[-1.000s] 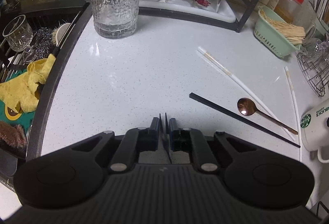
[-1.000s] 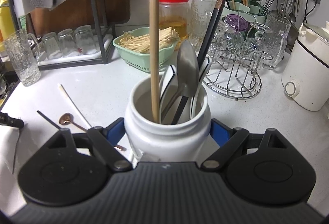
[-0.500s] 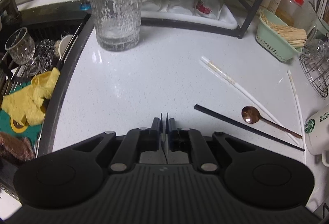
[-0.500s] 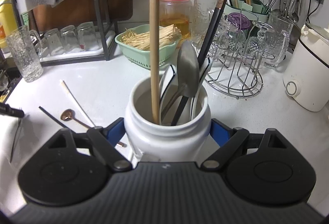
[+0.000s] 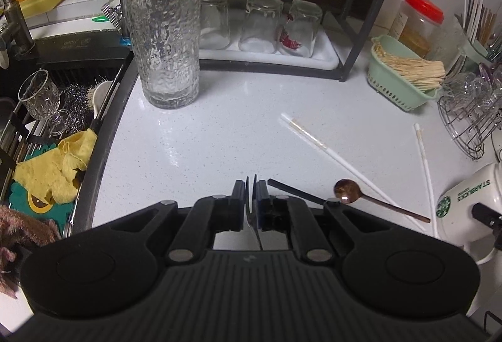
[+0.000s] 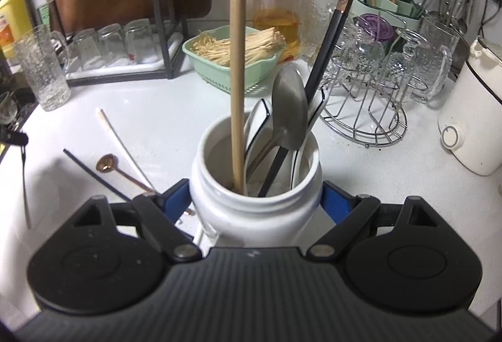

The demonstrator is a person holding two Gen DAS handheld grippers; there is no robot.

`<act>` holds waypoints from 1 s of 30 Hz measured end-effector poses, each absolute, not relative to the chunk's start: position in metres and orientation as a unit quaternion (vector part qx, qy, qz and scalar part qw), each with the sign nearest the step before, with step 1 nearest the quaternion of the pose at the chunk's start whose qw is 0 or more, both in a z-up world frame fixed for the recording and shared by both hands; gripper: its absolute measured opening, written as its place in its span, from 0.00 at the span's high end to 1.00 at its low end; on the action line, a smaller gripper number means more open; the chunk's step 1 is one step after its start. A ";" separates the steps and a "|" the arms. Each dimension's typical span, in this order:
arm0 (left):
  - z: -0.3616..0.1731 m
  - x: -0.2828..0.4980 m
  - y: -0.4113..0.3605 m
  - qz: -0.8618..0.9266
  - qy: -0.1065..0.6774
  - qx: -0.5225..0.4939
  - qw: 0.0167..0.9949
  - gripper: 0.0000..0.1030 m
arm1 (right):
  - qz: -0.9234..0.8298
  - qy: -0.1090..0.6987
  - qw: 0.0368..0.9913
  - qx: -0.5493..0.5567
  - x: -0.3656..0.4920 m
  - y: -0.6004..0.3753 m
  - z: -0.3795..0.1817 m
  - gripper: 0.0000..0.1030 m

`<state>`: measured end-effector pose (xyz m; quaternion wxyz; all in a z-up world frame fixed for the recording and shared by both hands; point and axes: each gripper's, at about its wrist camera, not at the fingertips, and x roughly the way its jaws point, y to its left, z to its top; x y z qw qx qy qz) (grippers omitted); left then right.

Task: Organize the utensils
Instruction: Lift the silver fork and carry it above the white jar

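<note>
My left gripper (image 5: pixel 251 185) is shut on a thin metal utensil (image 5: pixel 252 221) whose flat handle shows edge-on between the pads. In the right wrist view this utensil (image 6: pixel 24 185) hangs above the counter at the far left. On the counter ahead lie a black chopstick (image 5: pixel 295 193), a copper spoon (image 5: pixel 346 189) and two white chopsticks (image 5: pixel 323 144) (image 5: pixel 425 160). My right gripper (image 6: pixel 255 197) is shut on a white jar (image 6: pixel 251 216). The jar holds a wooden stick (image 6: pixel 238 59), a metal spoon (image 6: pixel 290 109), a black chopstick (image 6: pixel 332 28) and white spoons (image 6: pixel 257 119).
A tall textured glass (image 5: pixel 163 44) stands near the sink edge (image 5: pixel 106 135) at the left. Upturned glasses (image 5: pixel 260 25) sit on a rack tray behind. At the right are a green basket (image 5: pixel 398 84) and a wire glass stand (image 6: pixel 367 109); a white cooker (image 6: pixel 470 116) stands far right.
The left gripper has risen off the counter with the thin utensil, so the loose chopsticks and spoon now lie closer under it. The right gripper and jar have stayed put.
</note>
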<state>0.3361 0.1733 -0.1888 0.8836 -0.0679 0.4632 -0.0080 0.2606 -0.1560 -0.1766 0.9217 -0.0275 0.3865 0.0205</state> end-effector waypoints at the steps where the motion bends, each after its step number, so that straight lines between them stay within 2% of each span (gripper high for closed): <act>1: -0.186 0.334 0.169 -0.006 0.462 -0.060 0.885 0.93 | 0.022 0.387 0.921 -0.029 0.260 -0.156 -0.177 0.13; 15: -0.170 0.320 0.124 -0.034 0.452 -0.035 0.891 0.95 | 0.023 0.370 0.928 -0.035 0.256 -0.155 -0.179 0.12; 19: -0.166 0.319 0.113 -0.040 0.445 -0.027 0.894 0.99 | 0.025 0.370 0.928 -0.036 0.256 -0.155 -0.179 0.12; 30: -0.146 0.322 0.083 -0.062 0.430 -0.011 0.901 0.99 | 0.029 0.364 0.930 -0.039 0.254 -0.155 -0.180 0.12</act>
